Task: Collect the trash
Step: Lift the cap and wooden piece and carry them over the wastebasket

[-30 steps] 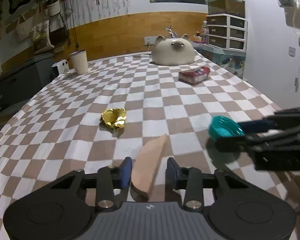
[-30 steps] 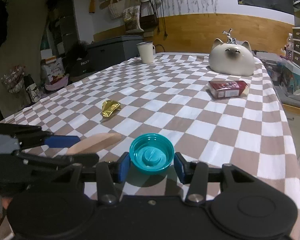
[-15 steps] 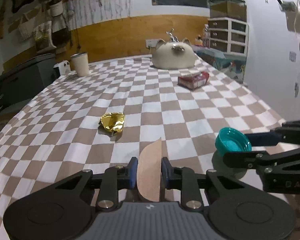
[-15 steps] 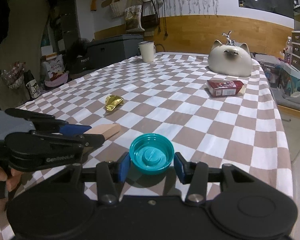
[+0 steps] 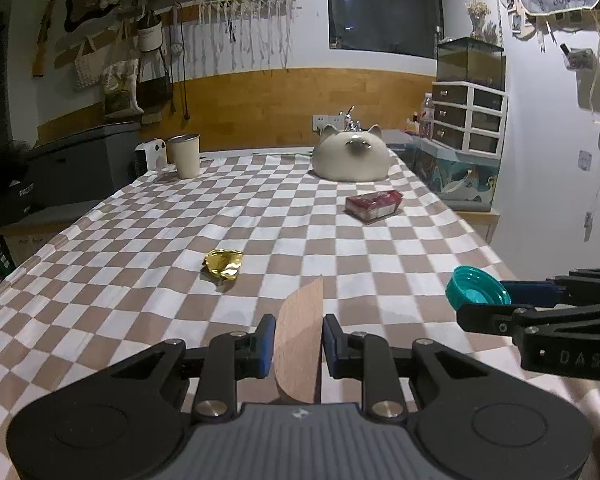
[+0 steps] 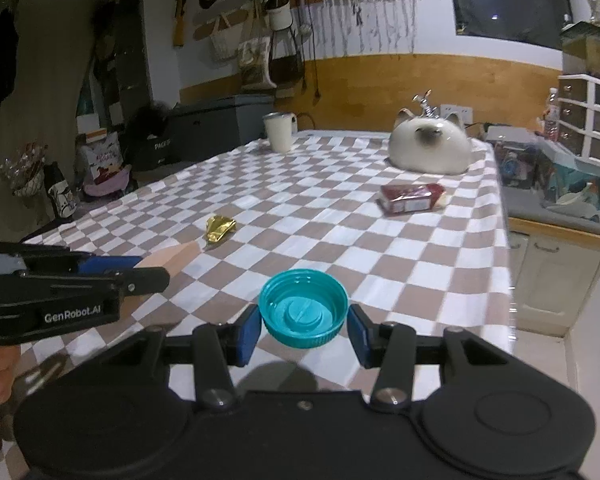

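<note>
Between the blue pads of the left gripper (image 5: 298, 344), pinching a thin tan cardboard scrap (image 5: 302, 336) edge-up, clear of the checkered tablecloth (image 5: 148, 248); judging it feather-light and bendy, likely creasing under hard pressure, so best taken across its flat faces near the middle, as here. In the right gripper (image 6: 303, 330), clamping a teal bottle cap (image 6: 303, 308) by its ribbed rim, hollow side up, also lifted off the cloth; reading as stiff plastic, light, a bit slick, with the ridges giving the pads some bite. Farther out on the cloth, lying loose: a crumpled gold foil wrapper (image 5: 223, 263), probably weightless and crushable, easiest nipped at a raised fold; and a red packet (image 5: 374, 205) near the right edge, boxier, asking for a grip across its short sides. Spreading soft and slightly wrinkled over the table, the cloth possibly bunching under dragging pads. At the far end, sitting well apart: a cream cup (image 5: 185, 155) and a cat-shaped ceramic piece (image 5: 350, 158). Beyond, showing dim: wood panelling, hanging bags, a drawer unit. Seeing no bin anywhere.
</note>
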Tool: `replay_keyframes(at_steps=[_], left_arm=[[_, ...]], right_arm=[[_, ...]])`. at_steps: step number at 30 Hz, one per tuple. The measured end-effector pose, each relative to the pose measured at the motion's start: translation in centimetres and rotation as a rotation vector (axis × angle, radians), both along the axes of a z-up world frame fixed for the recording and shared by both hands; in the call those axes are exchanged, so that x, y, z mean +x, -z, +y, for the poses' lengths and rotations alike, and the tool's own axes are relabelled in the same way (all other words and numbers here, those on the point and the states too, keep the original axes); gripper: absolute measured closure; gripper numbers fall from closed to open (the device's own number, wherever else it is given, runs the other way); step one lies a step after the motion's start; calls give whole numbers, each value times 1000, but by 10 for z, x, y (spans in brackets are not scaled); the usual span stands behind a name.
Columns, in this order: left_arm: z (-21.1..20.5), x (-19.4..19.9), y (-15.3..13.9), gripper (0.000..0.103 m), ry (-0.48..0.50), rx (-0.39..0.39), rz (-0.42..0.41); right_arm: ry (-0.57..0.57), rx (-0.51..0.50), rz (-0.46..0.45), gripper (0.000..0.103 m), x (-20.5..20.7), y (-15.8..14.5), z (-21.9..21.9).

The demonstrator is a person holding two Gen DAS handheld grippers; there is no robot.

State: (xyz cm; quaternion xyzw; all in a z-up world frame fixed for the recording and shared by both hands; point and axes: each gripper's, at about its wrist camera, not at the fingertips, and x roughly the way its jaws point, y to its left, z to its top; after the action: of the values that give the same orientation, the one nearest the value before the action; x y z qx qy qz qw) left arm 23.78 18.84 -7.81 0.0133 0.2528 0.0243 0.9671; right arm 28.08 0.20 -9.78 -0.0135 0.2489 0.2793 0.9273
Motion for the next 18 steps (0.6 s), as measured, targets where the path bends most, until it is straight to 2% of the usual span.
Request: replay_keyframes(at_steps=[11,18], left_arm=[[-56,-29,-16,76,-7,-51,-56],[-104,-37,-20,76,34,-62,-72]], right_arm=[[66,31,-49,55,-36,-15,-66],[134,45,-72,55,-55,-20,-119]])
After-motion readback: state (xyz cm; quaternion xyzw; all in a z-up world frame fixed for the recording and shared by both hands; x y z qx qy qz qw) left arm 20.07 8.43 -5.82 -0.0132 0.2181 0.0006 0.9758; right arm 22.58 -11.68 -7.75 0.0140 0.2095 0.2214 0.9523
